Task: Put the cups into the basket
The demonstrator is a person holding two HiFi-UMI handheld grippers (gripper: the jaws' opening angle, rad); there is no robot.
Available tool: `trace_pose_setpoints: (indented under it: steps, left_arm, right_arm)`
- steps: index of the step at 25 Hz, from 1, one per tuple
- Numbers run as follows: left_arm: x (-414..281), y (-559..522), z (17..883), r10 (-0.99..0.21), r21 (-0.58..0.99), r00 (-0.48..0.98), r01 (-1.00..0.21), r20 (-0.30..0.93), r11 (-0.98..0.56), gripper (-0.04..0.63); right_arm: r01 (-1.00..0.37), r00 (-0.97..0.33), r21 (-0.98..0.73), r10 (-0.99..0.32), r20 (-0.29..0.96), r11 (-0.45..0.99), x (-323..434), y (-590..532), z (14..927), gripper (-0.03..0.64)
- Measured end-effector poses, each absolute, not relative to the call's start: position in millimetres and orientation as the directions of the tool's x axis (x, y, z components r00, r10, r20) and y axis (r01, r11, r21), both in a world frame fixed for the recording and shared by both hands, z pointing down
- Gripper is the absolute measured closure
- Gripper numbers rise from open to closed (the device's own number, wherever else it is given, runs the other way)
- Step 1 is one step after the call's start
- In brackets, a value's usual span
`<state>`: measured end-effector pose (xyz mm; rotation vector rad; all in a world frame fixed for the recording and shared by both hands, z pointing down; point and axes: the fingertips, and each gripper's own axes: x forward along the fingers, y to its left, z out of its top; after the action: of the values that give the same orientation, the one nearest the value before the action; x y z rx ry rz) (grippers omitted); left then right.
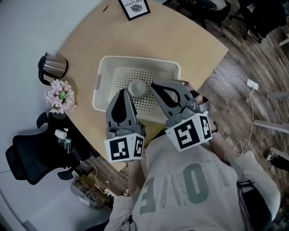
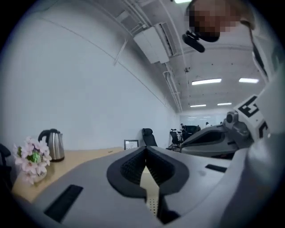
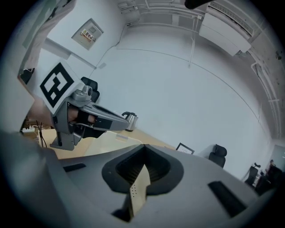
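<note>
A cream perforated basket [image 1: 136, 61] stands on the round wooden table [image 1: 86, 40]. One grey cup [image 1: 137, 87] lies inside it. Both grippers hover over the basket's near side, held side by side. My left gripper [image 1: 121, 91] is shut with nothing between its jaws, and in the left gripper view [image 2: 145, 149] its tips meet. My right gripper [image 1: 154, 85] is likewise shut and empty, as the right gripper view [image 3: 143, 147] shows. A strip of the basket's holed floor [image 3: 136, 196] shows through the gap behind the right gripper's closed tips. No other cup is in sight.
A steel kettle [image 1: 53, 66] and a small pot of pink flowers [image 1: 59, 96] stand at the table's left edge. A framed picture [image 1: 134, 7] stands at the far edge. A black office chair [image 1: 32, 155] is beside the table, and a cable [image 1: 246, 113] lies on the wooden floor.
</note>
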<state>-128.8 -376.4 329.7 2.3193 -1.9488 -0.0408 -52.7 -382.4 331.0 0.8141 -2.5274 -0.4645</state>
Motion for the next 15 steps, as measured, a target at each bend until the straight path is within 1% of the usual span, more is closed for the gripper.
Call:
trace_pose_setpoints:
  steps: [3, 5, 15]
  left_arm:
    - [-123.1, -375.1, 318.5, -0.987, -0.022, 0.159, -0.987, 0.018, -0.159, 0.588]
    - [-121.9, -376.0, 314.1, -0.987, -0.06, 0.162, -0.985, -0.001, -0.162, 0.588]
    - [-124.9, -380.6, 315.3, -0.983, -0.071, 0.181, -0.981, -0.016, -0.179, 0.588]
  right_arm:
    - [-0.456, -0.732, 0.439, -0.607, 0.31, 0.774, -57.5, -382.7, 331.6, 0.618]
    - [-0.45, -0.736, 0.442, -0.602, 0.309, 0.776, -62.2, -381.9, 332.2, 0.618]
    - [-0.457, -0.72, 0.446, -0.614, 0.322, 0.77, -64.7, -390.1, 333.7, 0.618]
